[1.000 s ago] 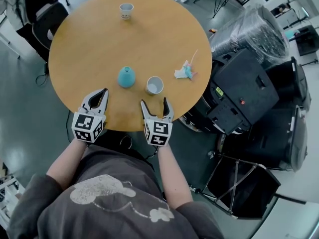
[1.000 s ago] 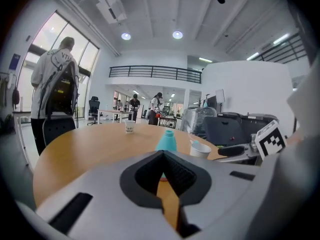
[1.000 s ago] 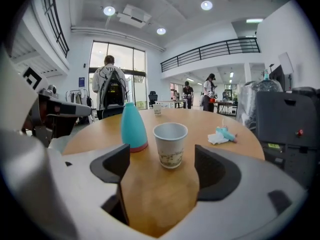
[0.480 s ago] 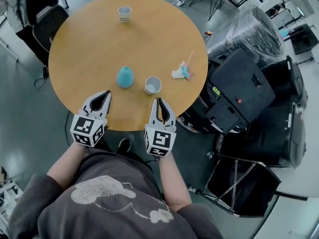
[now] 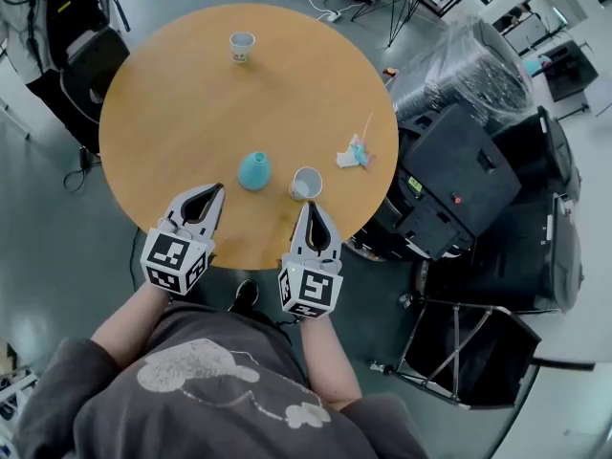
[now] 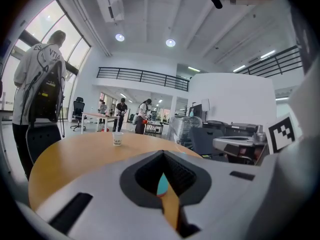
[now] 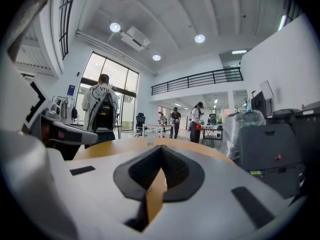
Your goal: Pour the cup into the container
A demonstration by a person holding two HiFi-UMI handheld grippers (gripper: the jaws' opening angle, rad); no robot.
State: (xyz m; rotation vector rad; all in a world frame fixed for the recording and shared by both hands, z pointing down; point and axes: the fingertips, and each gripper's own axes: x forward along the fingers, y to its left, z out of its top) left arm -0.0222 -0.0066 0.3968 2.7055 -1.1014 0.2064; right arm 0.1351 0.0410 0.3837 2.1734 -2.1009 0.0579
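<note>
Head view, looking steeply down. A round wooden table (image 5: 172,113) fills the upper left, with grey floor around its left and near edges. Black equipment cases (image 5: 459,180) and a plastic-wrapped load (image 5: 469,65) crowd close to its right edge.

The task's things stand in the near right part of the top. A small white open cup (image 5: 307,184) stands upright, mouth up and long axis vertical. Just beside it, on its left and apart from it, is a teal narrow-necked container (image 5: 253,171), also upright with its neck pointing up. A crumpled pink-and-teal scrap (image 5: 356,152) lies to the right of the cup, near the table's right edge. A second, printed paper cup (image 5: 242,46) stands alone near the far edge. Between it and the near group the top is bare.

The left gripper (image 5: 214,191) reaches in over the near edge, its tip near the container and not touching it. The right gripper (image 5: 312,206) points at the white cup, its tip just short of the cup's near side. Both marker cubes hang outside the table edge.

Left and right gripper views: each pair of jaws is closed tip to tip with nothing between them. In the left gripper view, a sliver of the teal container shows beyond the jaws.
</note>
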